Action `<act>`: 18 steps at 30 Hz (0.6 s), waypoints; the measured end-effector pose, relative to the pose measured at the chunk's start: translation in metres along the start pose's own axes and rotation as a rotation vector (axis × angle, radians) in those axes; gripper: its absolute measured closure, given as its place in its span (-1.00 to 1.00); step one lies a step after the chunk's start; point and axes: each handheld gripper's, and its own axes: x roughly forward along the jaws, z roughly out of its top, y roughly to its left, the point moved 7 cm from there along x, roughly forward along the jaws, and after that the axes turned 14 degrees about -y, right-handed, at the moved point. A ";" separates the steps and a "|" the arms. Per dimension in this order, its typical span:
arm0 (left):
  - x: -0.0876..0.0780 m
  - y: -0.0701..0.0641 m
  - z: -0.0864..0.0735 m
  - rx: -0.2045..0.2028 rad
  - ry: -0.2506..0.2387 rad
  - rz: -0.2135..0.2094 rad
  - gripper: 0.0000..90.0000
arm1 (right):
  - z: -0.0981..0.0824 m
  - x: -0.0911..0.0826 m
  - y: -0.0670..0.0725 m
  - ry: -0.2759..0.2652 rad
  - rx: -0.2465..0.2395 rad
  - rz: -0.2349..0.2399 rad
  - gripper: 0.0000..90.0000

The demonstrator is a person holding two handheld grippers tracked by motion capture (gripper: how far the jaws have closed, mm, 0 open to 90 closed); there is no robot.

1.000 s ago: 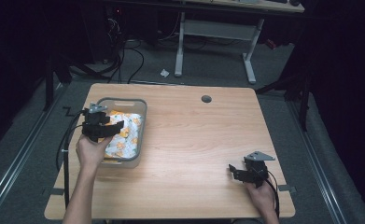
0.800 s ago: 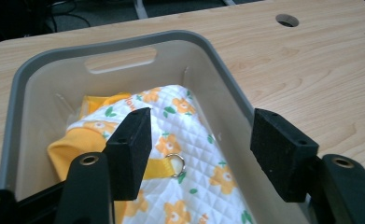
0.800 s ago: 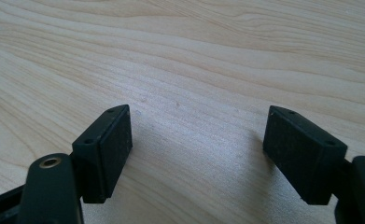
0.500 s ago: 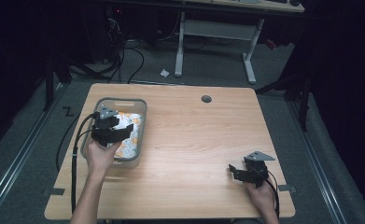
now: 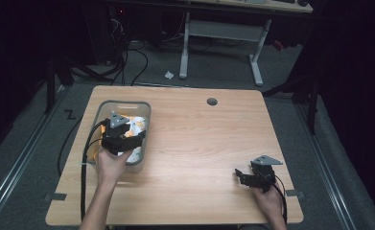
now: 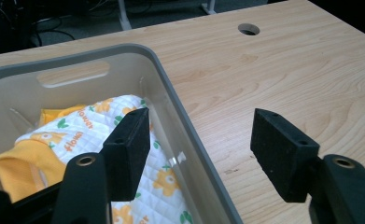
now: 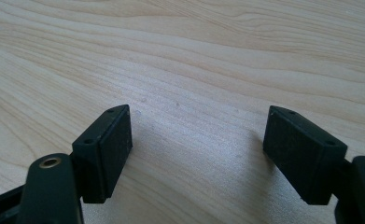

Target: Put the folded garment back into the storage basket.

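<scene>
Grey plastic bin [image 5: 146,111] at table's left, rumpled white-and-orange quilted cloth [image 6: 84,135] lying inside

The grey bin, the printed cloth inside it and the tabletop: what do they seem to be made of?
The grey rounded bin looks like moulded plastic: smooth, slightly glossy walls with a cut-out handle slot. The white cloth with orange and green print seems a quilted fabric, judging by its stitched diamond pattern. The light wooden table shows printed-looking grain, probably laminate, with a matte finish.

A light wooden table [image 5: 214,143] with a round cable hole [image 5: 212,101] was set on grey carpet [image 5: 290,72]. Behind it, a white-legged desk [image 5: 221,28] and tangled black cables [image 5: 127,52] were seen. The surroundings were dimly lit.
</scene>
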 end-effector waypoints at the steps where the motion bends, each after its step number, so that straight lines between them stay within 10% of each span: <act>1: 0.000 -0.002 0.000 0.001 -0.002 -0.005 -0.16 | 0.000 0.000 0.000 0.000 0.000 0.000 -0.46; 18: 0.009 -0.040 -0.012 0.050 0.011 -0.056 -0.20 | 0.000 0.000 0.000 0.000 0.001 0.000 -0.46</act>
